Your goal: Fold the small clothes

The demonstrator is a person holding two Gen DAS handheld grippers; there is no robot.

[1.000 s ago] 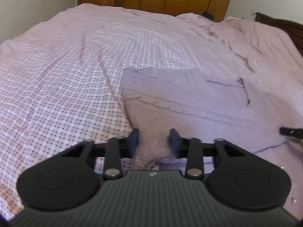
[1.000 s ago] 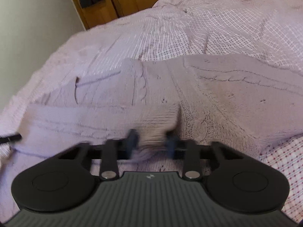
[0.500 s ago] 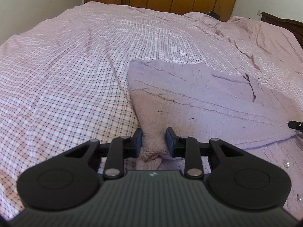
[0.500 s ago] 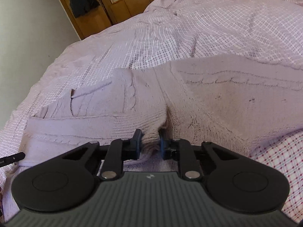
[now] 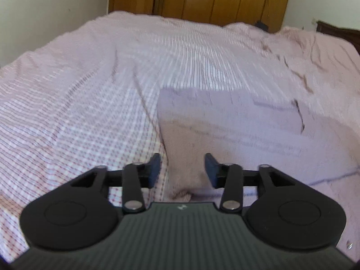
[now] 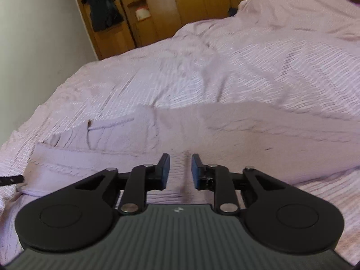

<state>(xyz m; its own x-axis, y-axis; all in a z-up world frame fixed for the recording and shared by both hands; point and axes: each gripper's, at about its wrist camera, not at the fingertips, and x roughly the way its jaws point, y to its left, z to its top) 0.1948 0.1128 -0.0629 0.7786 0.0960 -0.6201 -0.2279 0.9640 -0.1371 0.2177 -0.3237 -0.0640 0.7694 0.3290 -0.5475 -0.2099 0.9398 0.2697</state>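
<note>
A lilac knitted sweater [image 5: 236, 130] lies folded on the checked bedsheet [image 5: 67, 117]. My left gripper [image 5: 182, 168] is open, its jaws wide apart on either side of the sweater's near left corner, which lies loose between them. In the right wrist view the sweater [image 6: 258, 135] spreads across the bed, with a folded sleeve at the left. My right gripper [image 6: 180, 168] is open, with a narrower gap, just above the sweater's near edge. Both views are blurred by motion.
The pink checked bed cover [image 6: 270, 63] is rumpled toward the far side. Wooden wardrobes [image 5: 225, 0] stand behind the bed, with dark clothing [image 6: 103, 11] hanging on one. The other gripper's tip [image 6: 10, 180] shows at the left edge.
Both grippers have opened and let go of the sweater's edge, which now lies on the bed. Both have pulled back and lifted slightly.
</note>
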